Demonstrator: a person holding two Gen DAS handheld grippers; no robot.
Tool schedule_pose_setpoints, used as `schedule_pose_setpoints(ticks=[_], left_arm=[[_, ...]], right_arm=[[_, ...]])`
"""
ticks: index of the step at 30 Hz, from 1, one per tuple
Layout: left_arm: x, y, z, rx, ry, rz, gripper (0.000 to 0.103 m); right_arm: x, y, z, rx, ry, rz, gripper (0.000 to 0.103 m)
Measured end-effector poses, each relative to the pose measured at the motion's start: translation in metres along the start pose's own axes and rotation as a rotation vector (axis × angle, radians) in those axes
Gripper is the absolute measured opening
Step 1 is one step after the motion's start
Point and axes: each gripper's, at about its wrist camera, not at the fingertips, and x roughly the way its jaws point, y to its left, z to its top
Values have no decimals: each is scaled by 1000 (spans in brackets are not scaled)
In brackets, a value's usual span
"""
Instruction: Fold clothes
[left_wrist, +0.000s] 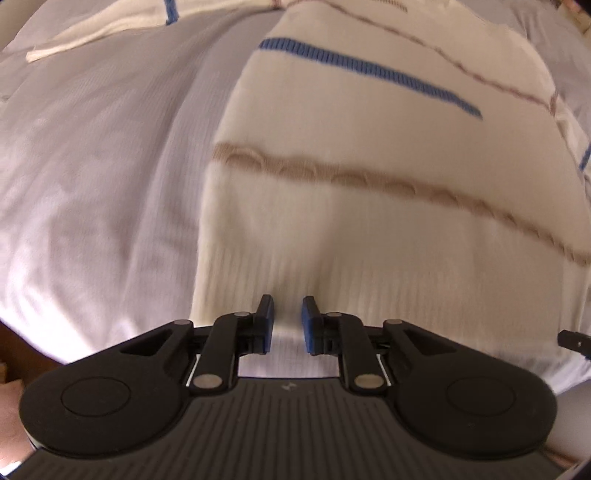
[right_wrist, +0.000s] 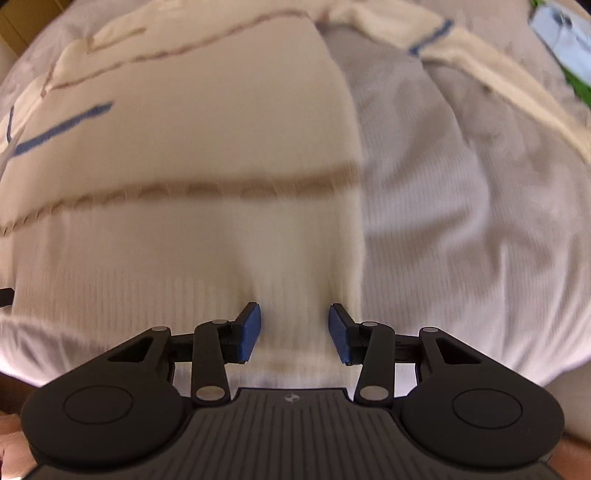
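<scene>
A cream knit sweater (left_wrist: 369, 221) with blue and tan stripes lies flat on a white bed sheet (left_wrist: 92, 184); it also shows in the right wrist view (right_wrist: 184, 240). My left gripper (left_wrist: 287, 317) is open with a narrow gap, its blue pads at the ribbed bottom hem near the sweater's left corner. My right gripper (right_wrist: 294, 328) is open wider, its pads either side of the ribbed hem near the right corner. One sleeve (left_wrist: 103, 29) stretches out at the far left, the other sleeve (right_wrist: 498, 74) at the far right. Both views are blurred.
The sheet (right_wrist: 480, 221) is wrinkled beside the sweater. A grey and green object (right_wrist: 565, 48) lies at the far right. The bed's near edge runs just below both grippers. The other gripper's tip (left_wrist: 572, 341) shows at the right edge.
</scene>
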Motion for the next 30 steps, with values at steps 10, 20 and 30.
schedule_pose_setpoints(ticks=[10,20,30], left_arm=[[-104,-55,21,54,-88,20,34],[-190,-90,36,76,-212,34,44],[-222,-89,25,88,-276,80,49]], right_arm=[[-104,2,36,74,-164,49,89],[-182,32,68,17,-276,89,94],[-205,41,59,-14,-288,67,95]])
